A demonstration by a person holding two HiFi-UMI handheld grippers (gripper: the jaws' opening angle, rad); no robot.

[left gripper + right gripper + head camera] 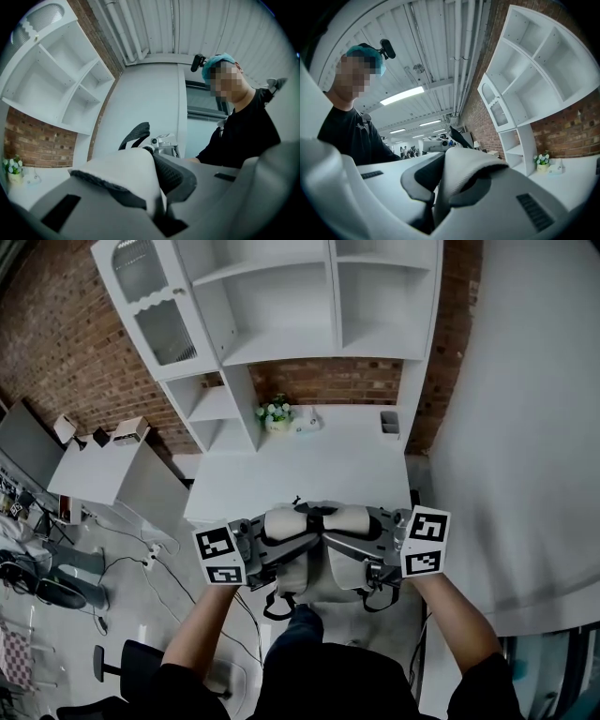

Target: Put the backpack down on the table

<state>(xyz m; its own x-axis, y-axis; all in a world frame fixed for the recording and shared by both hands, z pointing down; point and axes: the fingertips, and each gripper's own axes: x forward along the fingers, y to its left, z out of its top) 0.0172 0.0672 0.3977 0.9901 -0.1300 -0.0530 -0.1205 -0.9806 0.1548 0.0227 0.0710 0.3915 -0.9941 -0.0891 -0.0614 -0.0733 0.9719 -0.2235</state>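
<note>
Head view: the backpack point(302, 576) hangs off the surface's point(309, 474) near edge, mostly hidden beneath the left gripper point(286, 545) and right gripper point(356, 545); a flower pot point(275, 415) stands at the far edge. Left gripper view: jaws clamped on a white strap point(124, 171). Right gripper view: jaws clamped on the other strap point(464, 171).

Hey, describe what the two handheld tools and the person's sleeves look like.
The left tool and right tool are grey, with broad flat jaws. Each carries a white cube printed with black square markers. The person wears short black sleeves.
</note>
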